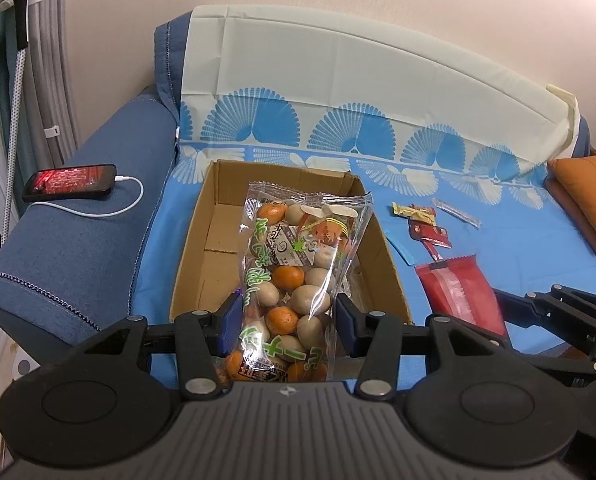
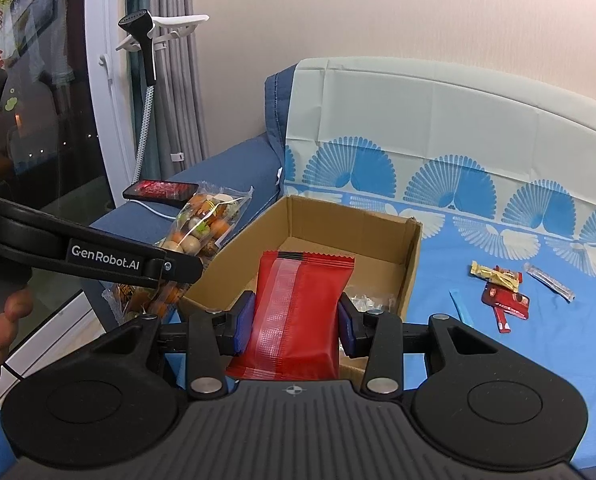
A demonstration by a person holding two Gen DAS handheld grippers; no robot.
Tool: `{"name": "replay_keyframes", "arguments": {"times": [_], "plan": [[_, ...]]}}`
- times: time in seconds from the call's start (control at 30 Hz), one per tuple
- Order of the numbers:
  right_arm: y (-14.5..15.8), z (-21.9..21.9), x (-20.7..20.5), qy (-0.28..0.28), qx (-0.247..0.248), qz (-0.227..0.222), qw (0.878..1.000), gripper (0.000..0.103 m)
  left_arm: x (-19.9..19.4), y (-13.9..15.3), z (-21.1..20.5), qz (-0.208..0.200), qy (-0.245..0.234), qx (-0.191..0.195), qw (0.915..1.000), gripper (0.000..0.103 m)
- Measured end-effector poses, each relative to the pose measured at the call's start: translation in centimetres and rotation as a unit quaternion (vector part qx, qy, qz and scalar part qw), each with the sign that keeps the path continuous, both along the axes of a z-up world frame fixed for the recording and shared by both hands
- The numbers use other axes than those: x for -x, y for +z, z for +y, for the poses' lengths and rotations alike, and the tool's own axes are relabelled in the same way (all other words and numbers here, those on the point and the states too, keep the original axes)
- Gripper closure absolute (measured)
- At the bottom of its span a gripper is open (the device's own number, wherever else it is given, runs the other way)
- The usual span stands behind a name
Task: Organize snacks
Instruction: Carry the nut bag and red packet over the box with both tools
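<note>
Snacks held over the box, one bag in each gripper.

Left gripper [image 1: 289, 322] was clamped on a clear bag of round sweets [image 1: 298, 276], which stuck out ahead of its fingers above the cardboard box [image 1: 202, 216]; right gripper [image 2: 296, 322] squeezed a red packet [image 2: 298, 308] just ahead of itself, over the near edge of the same box. Both bags looked slick and were pinched only at the sides, so either could slide out early or land on the rim and tip outside. The two grippers were close, and a bump seemed possible. Ahead and to the right of the box, small wrappers [image 2: 502, 292] lay loose on a blue patterned cloth [image 2: 538, 340] over a sofa. A phone [image 1: 69, 182] charged on the armrest to the left, beside a plain wall.
</note>
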State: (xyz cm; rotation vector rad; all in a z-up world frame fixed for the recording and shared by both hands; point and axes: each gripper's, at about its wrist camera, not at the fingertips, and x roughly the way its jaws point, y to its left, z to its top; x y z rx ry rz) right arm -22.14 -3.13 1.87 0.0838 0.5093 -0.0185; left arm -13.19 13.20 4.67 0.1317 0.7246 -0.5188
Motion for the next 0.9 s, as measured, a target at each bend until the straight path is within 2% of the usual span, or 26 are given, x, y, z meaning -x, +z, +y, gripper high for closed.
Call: {"name": "replay_keyframes", "arguments": {"times": [0.53,0.9], "plan": [[-0.6,-0.3,-2.0,-0.015,-0.003,0.008,1.000,0.058,-2.8,0.0,0.1,0.001,0.018,0.008,0.9998,0.049],[-0.8,-1.4,-5.2,-0.022,-0.008,0.009,1.000,0.058,-6.3,-0.4,-1.3,0.009,0.028,0.004,0.9996,0.049]]}}
